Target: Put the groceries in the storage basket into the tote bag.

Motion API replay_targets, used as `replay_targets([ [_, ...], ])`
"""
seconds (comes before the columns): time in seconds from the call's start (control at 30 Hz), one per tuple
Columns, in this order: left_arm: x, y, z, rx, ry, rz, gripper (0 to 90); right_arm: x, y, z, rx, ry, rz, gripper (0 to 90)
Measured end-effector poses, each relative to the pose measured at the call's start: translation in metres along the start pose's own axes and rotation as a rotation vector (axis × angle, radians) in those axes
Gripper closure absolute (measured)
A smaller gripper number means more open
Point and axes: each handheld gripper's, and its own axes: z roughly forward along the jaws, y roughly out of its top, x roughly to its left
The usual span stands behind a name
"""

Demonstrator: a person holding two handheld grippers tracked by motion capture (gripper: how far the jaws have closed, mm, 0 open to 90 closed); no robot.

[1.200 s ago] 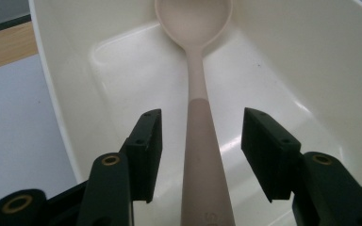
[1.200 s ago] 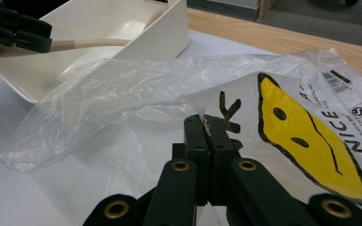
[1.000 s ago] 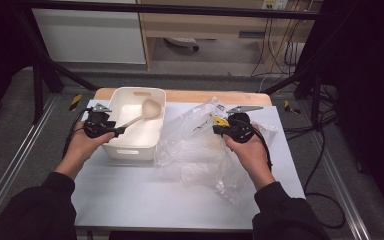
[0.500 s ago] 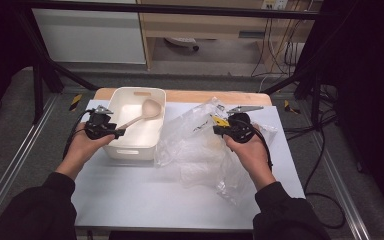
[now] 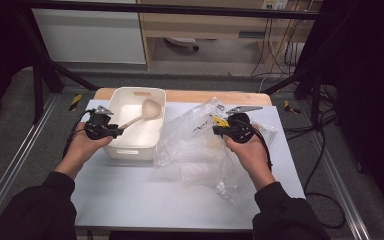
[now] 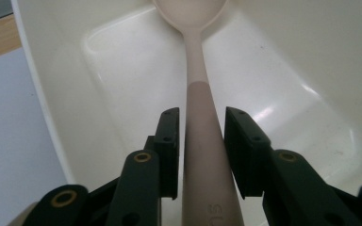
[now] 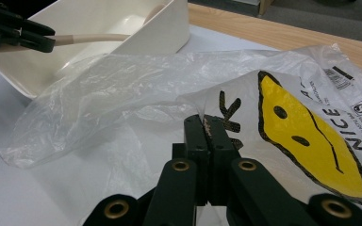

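my left gripper (image 5: 114,131) sits at the near left edge of the white tub (image 5: 152,96), with the handle of the pale spoon (image 5: 139,116) between its two black jaws. in the left gripper view the jaws have just been closing in on that spoon (image 6: 202,117); the pads stand just beside the handle on each side, with a thin gap showing on at least the left, so i cannot tell that they press on it yet. the spoon's bowl rests up against the far wall inside the tub (image 6: 311,56), its handle slanting back toward me.

my right gripper (image 5: 219,127) has its jaws fully closed, pinching an edge of the clear plastic bag (image 5: 195,150). in the right gripper view the film (image 7: 122,84) comes up pinched right between the jaws of the gripper (image 7: 209,123), beside the yellow smiley face printed on it (image 7: 306,141). the rest of the bag lies crumpled on the white counter (image 5: 145,195), just right of the tub.
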Motion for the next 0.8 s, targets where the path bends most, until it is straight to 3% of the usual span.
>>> replay_targets([
  [0.53,-0.0013,0.0012,0.0029,0.033,-0.014,0.009,68.8,-0.0011,-0.0001,-0.0001,0.001,0.0,0.003,90.0],
  [0.6,-0.0001,0.0014,0.0028,0.031,-0.021,-0.01,69.1,-0.0011,-0.0002,-0.0002,0.001,-0.001,0.001,90.0],
  [0.8,-0.001,0.0013,0.0023,0.025,-0.016,-0.008,69.6,-0.0018,-0.0007,-0.0012,-0.001,-0.001,0.005,90.0],
])
